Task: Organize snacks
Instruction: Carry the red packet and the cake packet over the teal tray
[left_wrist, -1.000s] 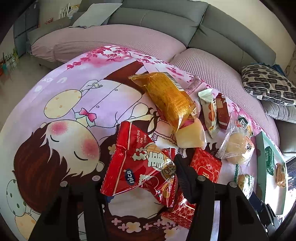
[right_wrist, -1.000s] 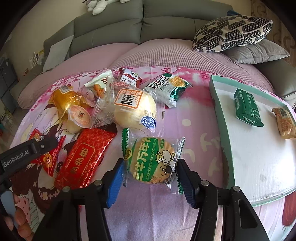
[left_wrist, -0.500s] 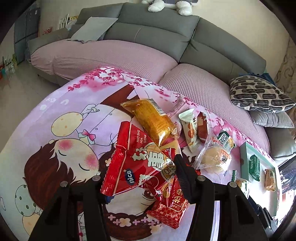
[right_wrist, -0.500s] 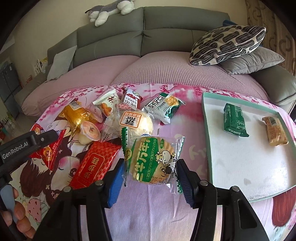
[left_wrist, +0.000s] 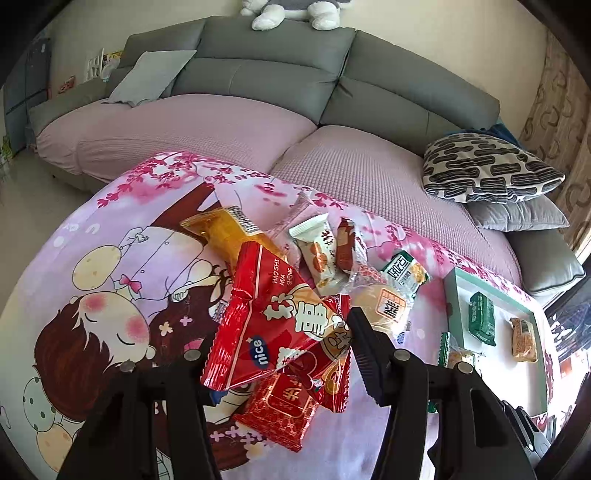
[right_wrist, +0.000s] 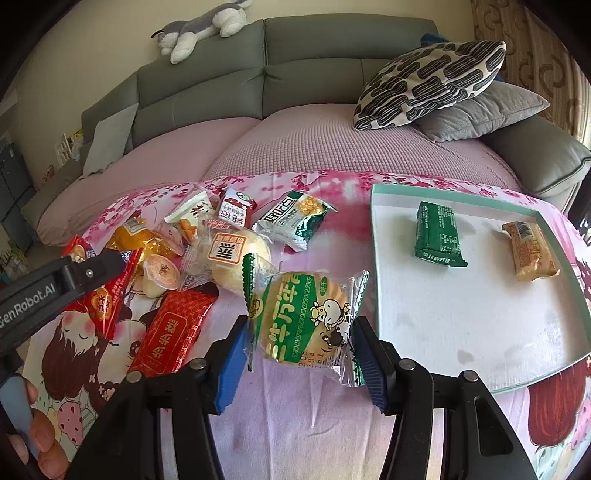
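Grippers both loaded. Left gripper (left_wrist: 284, 354) clamped on red peanut packet (left_wrist: 273, 325), held clear above the cartoon cloth (left_wrist: 110, 258). Right gripper (right_wrist: 299, 350) pinching green-and-gold biscuit packet (right_wrist: 306, 317), lifted. Loose snack pile (right_wrist: 229, 240) ahead-left of it; tray (right_wrist: 461, 325) ahead-right, holding green bar (right_wrist: 437, 236) and tan bar (right_wrist: 530, 251).

grey sofa (right_wrist: 314, 74), cream wall (left_wrist: 424, 44)

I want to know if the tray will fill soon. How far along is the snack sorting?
Done: two packets lie in the tray. In hand: the left gripper holds a red packet, the right gripper a green biscuit packet. Left: a pile of snacks lies on the cloth.
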